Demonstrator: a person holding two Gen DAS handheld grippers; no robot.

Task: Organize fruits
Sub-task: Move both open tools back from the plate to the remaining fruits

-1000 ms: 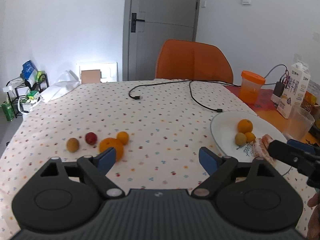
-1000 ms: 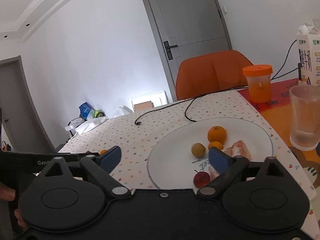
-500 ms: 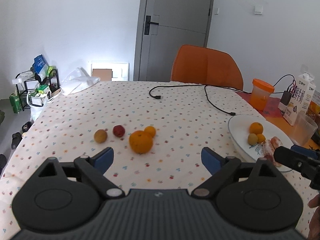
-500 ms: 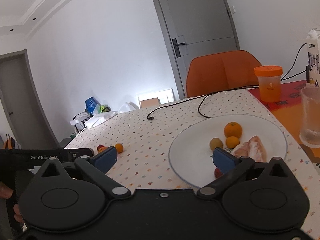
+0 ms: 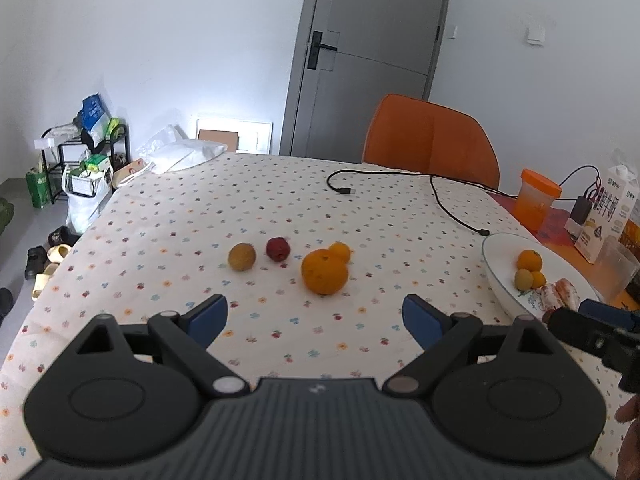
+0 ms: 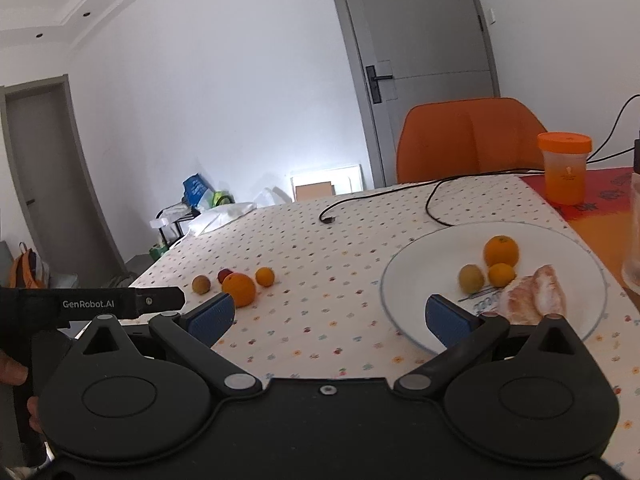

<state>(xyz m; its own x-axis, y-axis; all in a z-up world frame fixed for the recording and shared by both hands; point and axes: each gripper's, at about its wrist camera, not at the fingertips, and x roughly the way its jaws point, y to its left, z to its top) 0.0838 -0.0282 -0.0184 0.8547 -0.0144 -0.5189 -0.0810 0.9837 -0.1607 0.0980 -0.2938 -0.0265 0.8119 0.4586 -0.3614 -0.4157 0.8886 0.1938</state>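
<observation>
On the dotted tablecloth lie a big orange [image 5: 324, 272], a small orange [image 5: 340, 251] behind it, a red fruit [image 5: 277, 249] and a yellow-brown fruit [image 5: 241, 256]. My left gripper [image 5: 315, 318] is open and empty, hovering just short of the big orange. A white plate [image 6: 420, 280] at the right holds an orange [image 6: 501, 251], a small orange [image 6: 501, 274], a yellow-green fruit [image 6: 471, 278] and peeled pomelo pieces [image 6: 534, 294]. My right gripper [image 6: 328, 316] is open and empty, near the plate's front left rim. The loose fruits also show in the right wrist view [image 6: 239, 289].
A black cable [image 5: 448, 204] lies across the far table. An orange-lidded jar [image 5: 536, 204], a milk carton [image 5: 606, 220] and a clear glass [image 5: 618, 270] stand at the right. An orange chair [image 5: 430, 140] is behind the table. A rack and bags sit on the floor at left.
Both grippers have pulled back and risen, so more of the table shows. The left view has swung so the loose fruits lie between its fingers. Both stayed open.
</observation>
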